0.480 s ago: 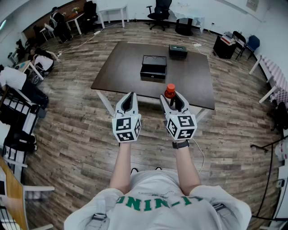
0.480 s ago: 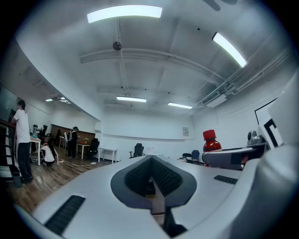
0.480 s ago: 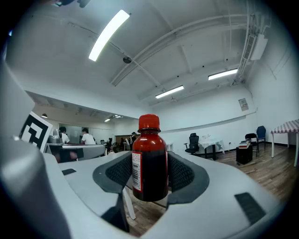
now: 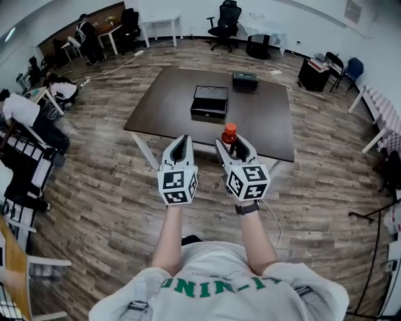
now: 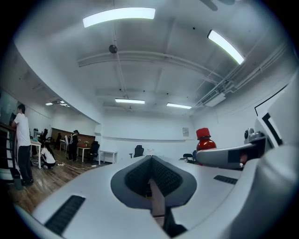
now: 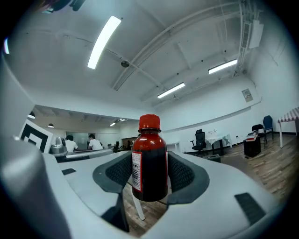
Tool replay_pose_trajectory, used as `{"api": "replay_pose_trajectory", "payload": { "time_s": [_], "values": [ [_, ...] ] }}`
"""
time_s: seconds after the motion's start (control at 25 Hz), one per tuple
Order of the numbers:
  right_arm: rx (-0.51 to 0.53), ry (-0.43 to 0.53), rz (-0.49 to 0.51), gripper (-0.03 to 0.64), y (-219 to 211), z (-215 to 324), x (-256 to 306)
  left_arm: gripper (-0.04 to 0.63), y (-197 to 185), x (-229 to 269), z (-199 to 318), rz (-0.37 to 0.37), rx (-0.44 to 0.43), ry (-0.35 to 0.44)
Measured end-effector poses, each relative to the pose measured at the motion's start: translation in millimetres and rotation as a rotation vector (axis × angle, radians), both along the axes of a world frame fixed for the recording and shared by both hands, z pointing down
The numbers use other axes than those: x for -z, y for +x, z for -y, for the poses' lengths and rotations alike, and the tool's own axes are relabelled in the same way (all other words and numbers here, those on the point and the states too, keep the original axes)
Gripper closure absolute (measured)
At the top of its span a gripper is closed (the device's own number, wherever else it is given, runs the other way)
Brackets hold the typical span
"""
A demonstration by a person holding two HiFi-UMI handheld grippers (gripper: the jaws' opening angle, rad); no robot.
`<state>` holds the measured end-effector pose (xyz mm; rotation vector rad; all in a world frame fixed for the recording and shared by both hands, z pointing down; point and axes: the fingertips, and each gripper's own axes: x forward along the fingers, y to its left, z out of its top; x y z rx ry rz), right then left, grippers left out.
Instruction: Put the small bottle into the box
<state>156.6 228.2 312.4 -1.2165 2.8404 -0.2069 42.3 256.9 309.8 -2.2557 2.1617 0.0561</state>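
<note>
My right gripper (image 4: 230, 145) is shut on a small dark-red bottle (image 6: 150, 163) with a red cap, held upright between its pads. In the head view the bottle (image 4: 229, 134) hangs just short of the near edge of a dark brown table (image 4: 169, 94). An open black box (image 4: 209, 103) sits mid-table, beyond the bottle. My left gripper (image 4: 180, 146) is shut with nothing in it, level with the right one and to its left; in its own view its jaws (image 5: 154, 175) meet, and the bottle (image 5: 205, 141) shows at the right.
A second, closed dark box (image 4: 245, 79) stands at the table's far edge. Wood floor surrounds the table. Office chairs (image 4: 226, 17), white desks and seated people (image 4: 19, 106) line the room's far and left sides.
The table and boxes sit slightly higher and nearer in the head view. Both grippers have edged forward, and the bottle is still held.
</note>
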Motion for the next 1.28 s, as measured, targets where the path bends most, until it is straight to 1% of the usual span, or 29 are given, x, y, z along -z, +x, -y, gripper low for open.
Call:
{"api": "replay_pose_trajectory", "payload": {
  "time_s": [0.08, 0.24, 0.4, 0.56, 0.72, 0.84, 0.96, 1.08, 1.28],
  "values": [
    [0.000, -0.011, 0.015, 0.382, 2, 3, -3, 0.588, 0, -6, 0, 0.012, 0.007, -0.019],
    [0.001, -0.027, 0.001, 0.382, -3, 13, -16, 0.588, -14, -15, 11, -0.002, 0.032, -0.036],
    [-0.008, -0.040, -0.022, 0.382, -7, 49, -26, 0.588, -19, -19, 47, -0.007, 0.015, -0.025],
    [-0.030, -0.046, -0.042, 0.382, -23, 104, -32, 0.588, -34, -28, 108, -0.003, -0.011, -0.027],
    [-0.067, -0.040, -0.051, 0.382, -41, 170, -31, 0.588, -54, -25, 178, -0.015, -0.042, -0.009],
    [-0.094, -0.046, -0.051, 0.382, -64, 222, -25, 0.588, -76, -11, 231, -0.007, -0.075, 0.001],
    [-0.120, -0.048, -0.051, 0.382, -86, 263, -22, 0.588, -100, -3, 271, -0.011, -0.094, 0.005],
    [-0.124, -0.052, -0.055, 0.382, -112, 299, -24, 0.588, -126, -8, 311, -0.024, -0.109, -0.004],
    [-0.150, -0.080, -0.067, 0.382, -146, 360, -38, 0.588, -159, -18, 377, -0.017, -0.147, -0.025]
  ]
}}
